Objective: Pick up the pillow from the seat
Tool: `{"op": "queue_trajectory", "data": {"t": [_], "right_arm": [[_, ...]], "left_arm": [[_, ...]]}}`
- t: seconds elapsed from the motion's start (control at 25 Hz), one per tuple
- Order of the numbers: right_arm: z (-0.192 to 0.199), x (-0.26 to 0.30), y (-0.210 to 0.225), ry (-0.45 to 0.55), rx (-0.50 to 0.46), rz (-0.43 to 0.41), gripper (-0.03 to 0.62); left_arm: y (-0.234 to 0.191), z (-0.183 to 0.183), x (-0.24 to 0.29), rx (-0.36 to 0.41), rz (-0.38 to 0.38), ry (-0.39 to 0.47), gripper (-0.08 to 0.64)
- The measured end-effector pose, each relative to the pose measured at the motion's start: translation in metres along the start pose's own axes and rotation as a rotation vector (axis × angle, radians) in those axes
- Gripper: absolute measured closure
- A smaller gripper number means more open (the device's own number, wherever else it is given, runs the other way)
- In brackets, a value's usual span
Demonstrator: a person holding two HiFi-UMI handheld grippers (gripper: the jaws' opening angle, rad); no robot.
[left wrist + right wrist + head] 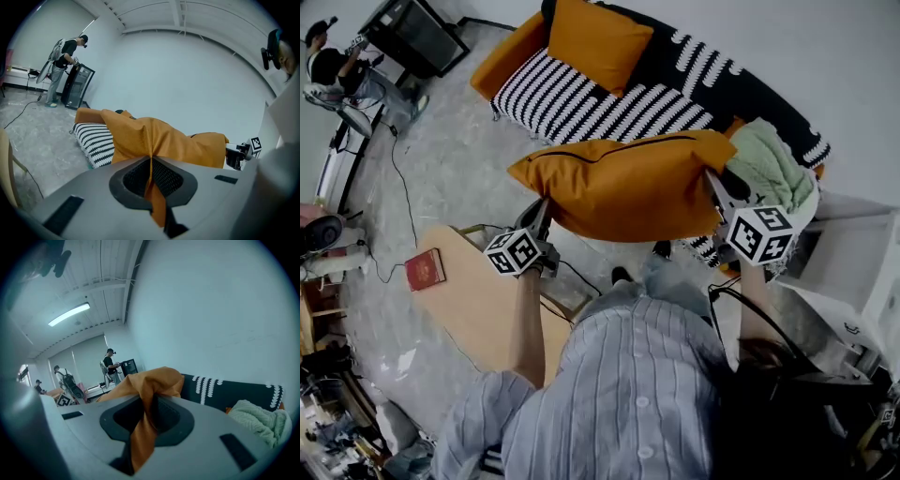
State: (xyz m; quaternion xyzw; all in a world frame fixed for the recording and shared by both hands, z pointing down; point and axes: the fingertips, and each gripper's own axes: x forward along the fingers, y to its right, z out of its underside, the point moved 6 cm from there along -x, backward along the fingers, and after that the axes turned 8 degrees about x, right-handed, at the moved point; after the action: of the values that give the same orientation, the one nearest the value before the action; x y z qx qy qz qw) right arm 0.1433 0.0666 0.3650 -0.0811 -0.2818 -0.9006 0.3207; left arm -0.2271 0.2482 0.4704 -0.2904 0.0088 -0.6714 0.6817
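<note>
An orange pillow [623, 187] hangs in the air in front of the sofa, stretched between my two grippers. My left gripper [540, 212] is shut on the pillow's left corner; in the left gripper view the orange fabric [151, 174] is pinched between the jaws. My right gripper [713, 180] is shut on the right corner, with fabric [146, 420] bunched between its jaws. A second orange pillow [598, 42] leans on the sofa's back at its left end.
The sofa [581, 105] has a black-and-white striped seat and a dark patterned back. A pale green blanket [769, 167] lies at its right end. A wooden table [478, 300] with a red book [424, 269] stands at my left. A person [333, 66] stands far left by a black cabinet [414, 36].
</note>
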Motion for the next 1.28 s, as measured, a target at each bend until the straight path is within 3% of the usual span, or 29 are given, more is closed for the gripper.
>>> {"op": "queue_trajectory", "data": {"t": [0.6,1.28], "right_arm": [[0.068,-0.012,-0.095,-0.047,0.001,-0.078,0.523],[0.103,0.002,-0.144,-0.121,-0.035,-0.174,0.523]], "left_arm": [[-0.046,0.038,-0.123,-0.032,-0.086,0.045,0.541],[-0.072,0.073,-0.199,-0.078,-0.202,0.111,0.541]]}}
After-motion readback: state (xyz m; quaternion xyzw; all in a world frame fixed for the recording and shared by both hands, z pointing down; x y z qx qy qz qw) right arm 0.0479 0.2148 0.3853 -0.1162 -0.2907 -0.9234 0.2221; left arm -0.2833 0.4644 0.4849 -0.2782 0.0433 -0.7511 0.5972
